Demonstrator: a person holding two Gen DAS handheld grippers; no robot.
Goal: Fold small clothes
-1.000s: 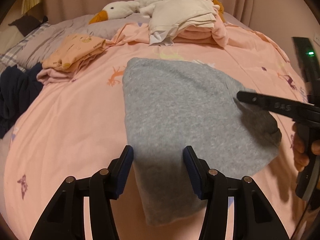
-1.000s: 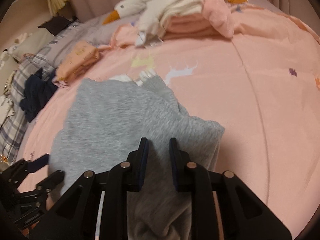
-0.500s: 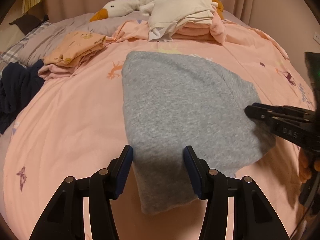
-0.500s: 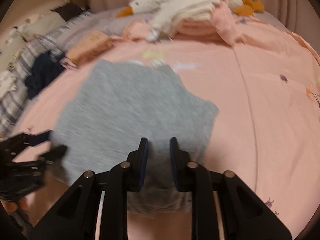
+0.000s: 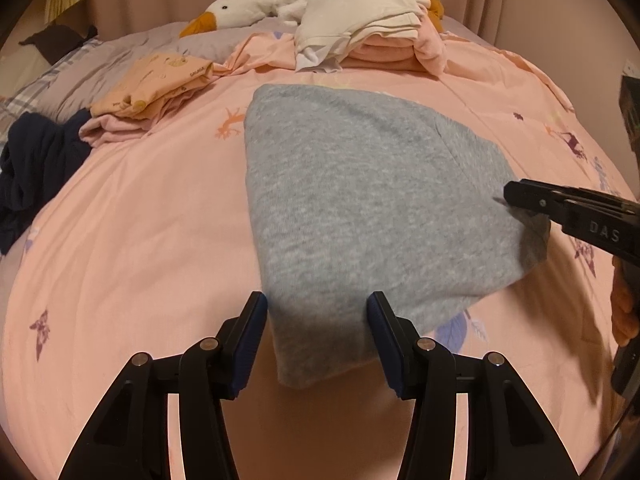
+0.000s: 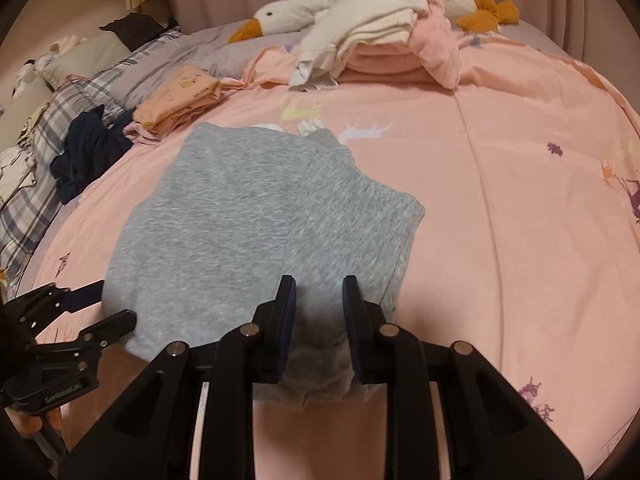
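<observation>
Grey garment lies flat on pink bedspread, long axis running away from both grippers; left gripper wide open, empty, straddling near corner; right gripper nearer, part-closed over near-right edge, grip uncertain.

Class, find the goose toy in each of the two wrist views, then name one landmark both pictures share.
Left wrist: the goose toy lies at top centre, head and beak pointing left.
Right wrist: the goose toy lies at top centre, beak again pointing left.
Shared landmark: the grey garment spread mid-bed.
</observation>
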